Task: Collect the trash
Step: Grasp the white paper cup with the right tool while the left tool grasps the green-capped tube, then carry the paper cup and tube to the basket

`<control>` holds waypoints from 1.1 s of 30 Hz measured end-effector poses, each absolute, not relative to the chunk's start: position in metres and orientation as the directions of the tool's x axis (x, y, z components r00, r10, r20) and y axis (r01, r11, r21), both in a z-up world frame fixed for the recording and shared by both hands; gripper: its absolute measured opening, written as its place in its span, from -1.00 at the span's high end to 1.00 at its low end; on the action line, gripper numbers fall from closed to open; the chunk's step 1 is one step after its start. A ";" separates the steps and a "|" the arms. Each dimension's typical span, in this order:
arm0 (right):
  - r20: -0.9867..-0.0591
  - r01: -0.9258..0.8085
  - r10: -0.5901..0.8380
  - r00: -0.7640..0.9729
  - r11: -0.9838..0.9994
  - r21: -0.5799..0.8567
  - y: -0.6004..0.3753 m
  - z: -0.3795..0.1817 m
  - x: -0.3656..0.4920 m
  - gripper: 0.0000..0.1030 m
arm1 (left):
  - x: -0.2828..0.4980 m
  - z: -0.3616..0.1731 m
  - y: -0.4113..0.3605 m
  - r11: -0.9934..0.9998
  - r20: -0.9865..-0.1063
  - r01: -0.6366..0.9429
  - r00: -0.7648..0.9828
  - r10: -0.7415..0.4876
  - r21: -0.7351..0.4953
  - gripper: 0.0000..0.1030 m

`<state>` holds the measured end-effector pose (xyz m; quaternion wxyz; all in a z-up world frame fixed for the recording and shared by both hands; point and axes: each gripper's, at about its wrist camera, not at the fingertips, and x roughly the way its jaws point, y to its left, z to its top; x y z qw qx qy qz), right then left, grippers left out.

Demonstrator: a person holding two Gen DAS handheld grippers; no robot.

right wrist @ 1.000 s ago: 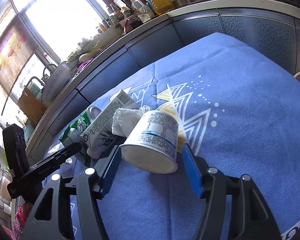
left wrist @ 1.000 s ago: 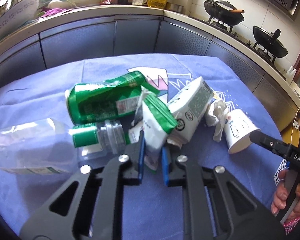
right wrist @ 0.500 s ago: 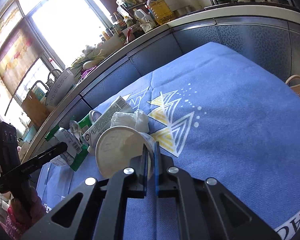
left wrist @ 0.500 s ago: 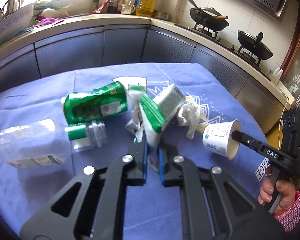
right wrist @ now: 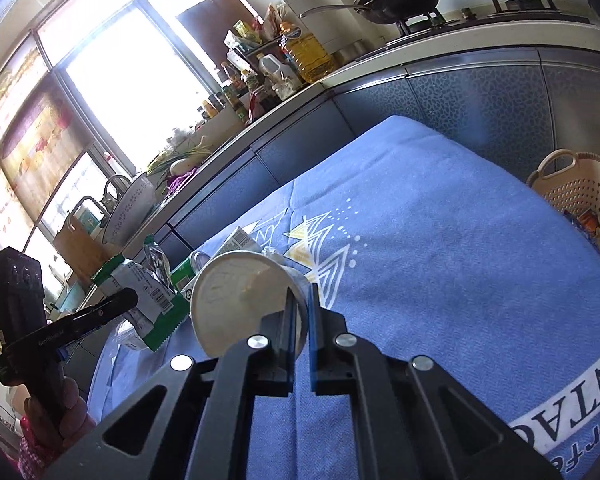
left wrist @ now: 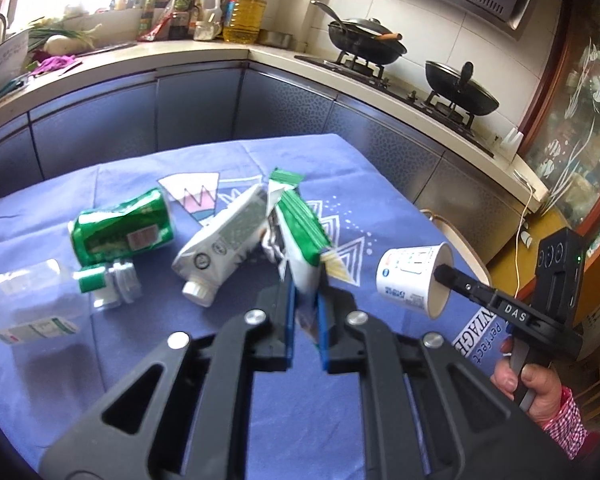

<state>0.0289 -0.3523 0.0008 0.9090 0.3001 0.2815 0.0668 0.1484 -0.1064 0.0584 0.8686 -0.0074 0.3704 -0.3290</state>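
My left gripper (left wrist: 305,312) is shut on a green and white wrapper (left wrist: 300,236), held up off the blue tablecloth (left wrist: 228,396). My right gripper (right wrist: 299,308) is shut on the rim of a white paper cup (right wrist: 236,300), which hangs lifted with its mouth toward the camera. In the left wrist view that cup (left wrist: 412,276) sits at the right, clamped by the right gripper (left wrist: 444,274). On the cloth lie a crushed green can (left wrist: 124,228), a white carton (left wrist: 220,248) and a clear plastic bottle (left wrist: 28,304) with a green cap.
A cream plastic basket (right wrist: 580,200) stands past the table's right edge with some litter inside. Dark cabinets and a worktop with bottles (left wrist: 240,12) run behind the table. Woks (left wrist: 364,40) sit on the stove. A hand (left wrist: 540,388) grips the right tool.
The right gripper closed on the paper cup's rim and raised it. The left gripper lifted the wrapper up and away from the pile. Both views pulled back from the table.
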 end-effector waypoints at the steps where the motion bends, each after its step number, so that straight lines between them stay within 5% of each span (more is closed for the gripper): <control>1: -0.467 0.052 0.284 0.837 0.808 0.586 -0.358 0.001 0.027 0.89 | 0.147 0.059 -0.116 0.773 -0.640 0.581 0.498 -0.586 -0.255 0.83; 20: -0.429 0.317 -0.037 0.902 0.732 0.603 -0.544 -0.001 -0.077 0.89 | 0.118 0.065 -0.381 0.480 -0.672 0.855 0.238 -0.701 -0.198 0.82; 33: -0.460 0.454 -0.184 0.868 0.670 0.588 -0.640 -0.019 -0.102 0.89 | 0.113 0.041 -0.532 0.398 -0.729 0.904 0.167 -0.664 -0.156 0.83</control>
